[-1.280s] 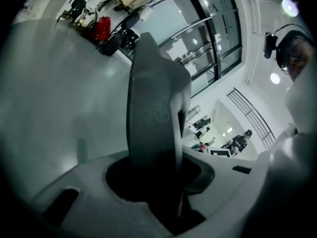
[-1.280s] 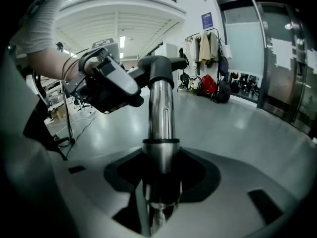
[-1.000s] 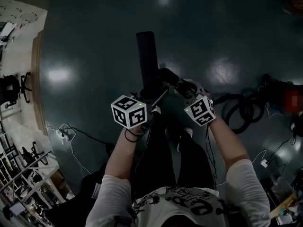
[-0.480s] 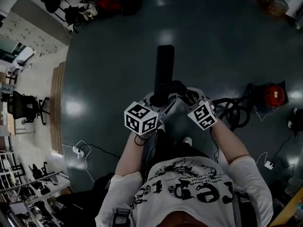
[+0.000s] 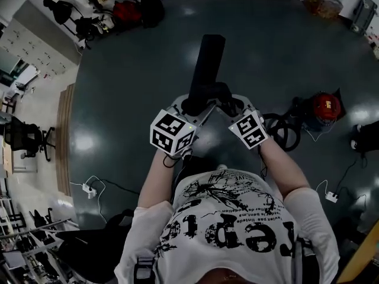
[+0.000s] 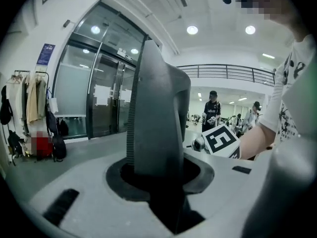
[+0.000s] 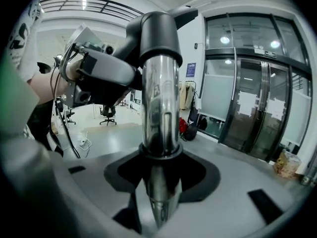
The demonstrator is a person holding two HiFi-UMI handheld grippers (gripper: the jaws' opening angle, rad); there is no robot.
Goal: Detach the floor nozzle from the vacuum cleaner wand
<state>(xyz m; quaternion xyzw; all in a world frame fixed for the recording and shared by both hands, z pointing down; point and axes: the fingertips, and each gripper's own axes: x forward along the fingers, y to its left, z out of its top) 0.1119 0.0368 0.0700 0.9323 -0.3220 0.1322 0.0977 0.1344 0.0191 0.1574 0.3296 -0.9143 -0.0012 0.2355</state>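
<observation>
Head view shows the floor nozzle (image 5: pixel 207 64) just ahead of both claws, with its long axis pointing away from me. I have my left gripper (image 5: pixel 188 106) clenched on the nozzle body. My right gripper (image 5: pixel 228 104) is clenched on the chrome wand (image 7: pixel 159 113), which is still joined to the nozzle at the black elbow (image 7: pixel 156 31). Compared with one second ago, both hands and the nozzle are raised well off the floor (image 5: pixel 130 99).

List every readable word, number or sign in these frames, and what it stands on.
No text reads clearly.
Large black lettering on the person's white T-shirt: upside down, cut off, unreadable.
Blue wall sign: too small.
White lettering on a distant person's black shirt: blurred.
White paper sheets on the glass doors: too small.
</observation>
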